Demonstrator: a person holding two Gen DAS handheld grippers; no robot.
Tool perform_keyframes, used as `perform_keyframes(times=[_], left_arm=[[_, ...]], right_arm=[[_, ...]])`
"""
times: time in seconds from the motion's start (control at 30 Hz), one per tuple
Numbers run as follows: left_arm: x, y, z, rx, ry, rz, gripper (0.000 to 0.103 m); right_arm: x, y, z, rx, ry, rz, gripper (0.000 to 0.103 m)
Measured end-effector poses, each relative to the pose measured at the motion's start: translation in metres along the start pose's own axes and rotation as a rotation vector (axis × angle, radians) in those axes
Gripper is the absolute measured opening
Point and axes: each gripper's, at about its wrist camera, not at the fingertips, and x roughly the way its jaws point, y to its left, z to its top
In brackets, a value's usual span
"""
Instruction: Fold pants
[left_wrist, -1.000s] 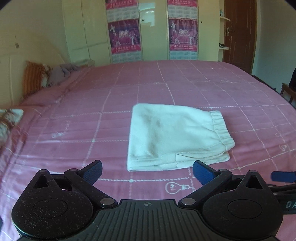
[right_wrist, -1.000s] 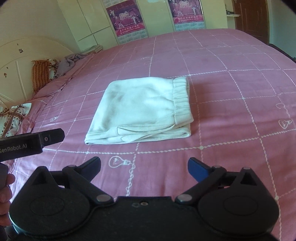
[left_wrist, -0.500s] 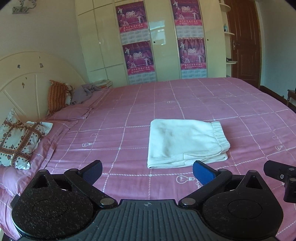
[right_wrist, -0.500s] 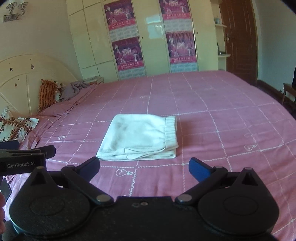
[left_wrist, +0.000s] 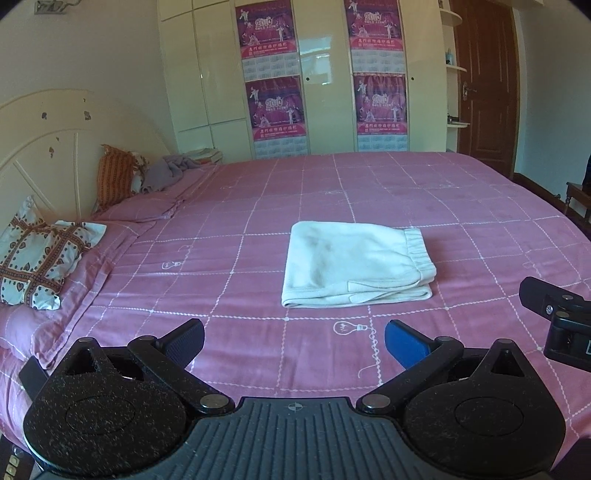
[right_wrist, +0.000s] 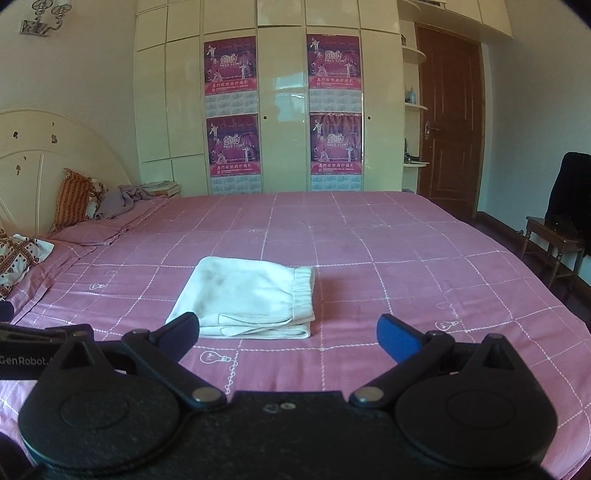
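Folded white pants (left_wrist: 354, 266) lying flat on the pink checked bedspread (left_wrist: 461, 206) of the bed, near the middle, with the elastic waistband on the right side and the stacked folded edges facing the cameras. Seen in the right wrist view too, pants (right_wrist: 247, 295) resting alone on the bedspread (right_wrist: 406, 251), nothing on top.

Left gripper (left_wrist: 293, 338) held above the near edge of the bed, fingers spread wide apart, nothing between them, not touching the pants. Right gripper (right_wrist: 288, 330) also wide apart and empty, held short of the pants; left fingertip (right_wrist: 181, 328) overlapping the near left corner of the cloth in the picture, contact not possible to tell.

Patterned pillow (left_wrist: 40, 254) at the left by the cream headboard (left_wrist: 55, 147), orange cushion (left_wrist: 114, 177) further back. Wardrobe (right_wrist: 280, 110) with purple posters (right_wrist: 231, 62) behind the bed, brown door (right_wrist: 450, 122) at the right, wooden chair (right_wrist: 554, 243) beside it.
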Motion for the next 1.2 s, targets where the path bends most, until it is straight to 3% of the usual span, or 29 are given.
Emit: perform_keyframes(times=[0.3,1.2], left_arm=[[-0.003,-0.015,-0.003,0.012,0.012,-0.021,0.103],[0.012,-0.012,-0.003,-0.036,0.039,-0.037,0.103]], right_arm=[[-0.002,-0.004,-0.003,-0.001,-0.01,-0.007,0.103],[0.008,-0.016,-0.007,0.046,0.026,-0.008,0.103]])
